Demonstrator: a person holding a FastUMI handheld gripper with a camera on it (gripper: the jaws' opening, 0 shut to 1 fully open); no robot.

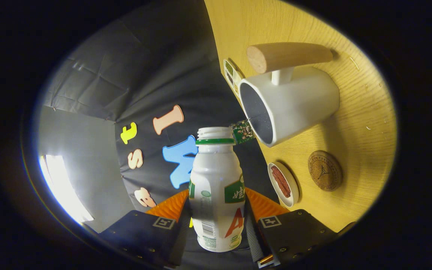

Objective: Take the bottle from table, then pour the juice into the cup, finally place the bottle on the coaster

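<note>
A light wood-grain worktop (366, 112) is seen, tilted in the view. On it a white cup (298, 103) with a wooden handle is stood. Near the cup a round cork coaster (324, 170) is laid, and just beside that a small white dish (284, 184) with reddish contents.

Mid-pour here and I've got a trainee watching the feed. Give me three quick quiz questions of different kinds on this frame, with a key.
1. True or false: the gripper is shut on the bottle.
2. Multiple choice: the bottle's open mouth sits closest to which thing?
A. the cork coaster
B. the rim of the white cup
C. the small dish
3. Fill in: the white cup's handle is made of ____.

Key
1. True: both fingers press the bottle's sides.
2. B: the uncapped mouth is just short of the cup's rim.
3. Wood: a round wooden handle on a white post.
</note>
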